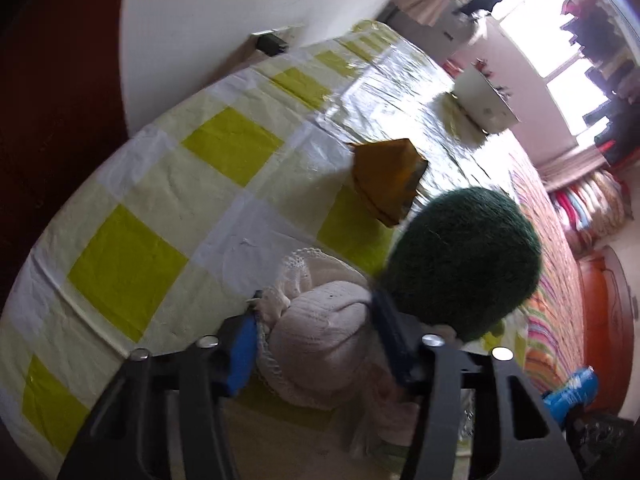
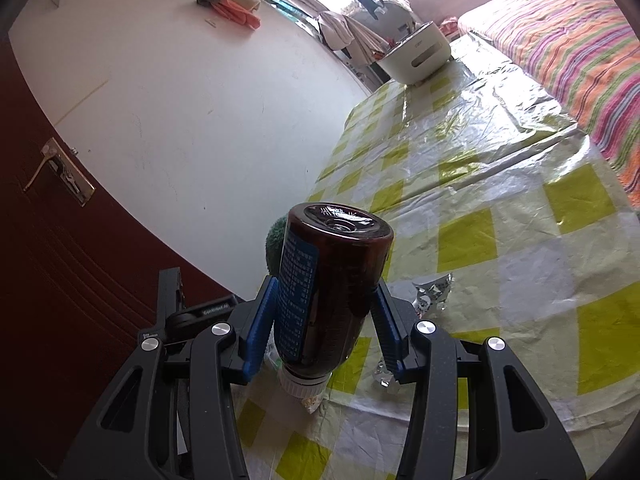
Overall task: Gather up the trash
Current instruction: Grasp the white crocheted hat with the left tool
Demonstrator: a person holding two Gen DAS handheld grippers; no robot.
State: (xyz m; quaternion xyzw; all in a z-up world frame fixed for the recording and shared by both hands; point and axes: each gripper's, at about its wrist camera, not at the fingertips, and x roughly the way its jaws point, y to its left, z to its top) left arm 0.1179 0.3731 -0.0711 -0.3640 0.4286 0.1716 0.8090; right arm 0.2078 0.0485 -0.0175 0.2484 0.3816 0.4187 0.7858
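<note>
Bottle (image 2: 332, 292) clamped base-out in right tool (image 2: 324, 320).

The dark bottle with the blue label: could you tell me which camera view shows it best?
The right wrist view: the dark bottle fills the centre, clamped base-forward in the right gripper, white cap nearest the camera. The left wrist view shows only a blue-labelled sliver at its right edge, probably the same bottle.

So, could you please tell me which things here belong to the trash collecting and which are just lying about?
Part of the job:
- brown bottle, in the right gripper
- pale cloth wad, in the left gripper
- crumpled foil wrapper

Lying about:
- white tub
- yellow box
- checked tablecloth
- striped bedcover
</note>
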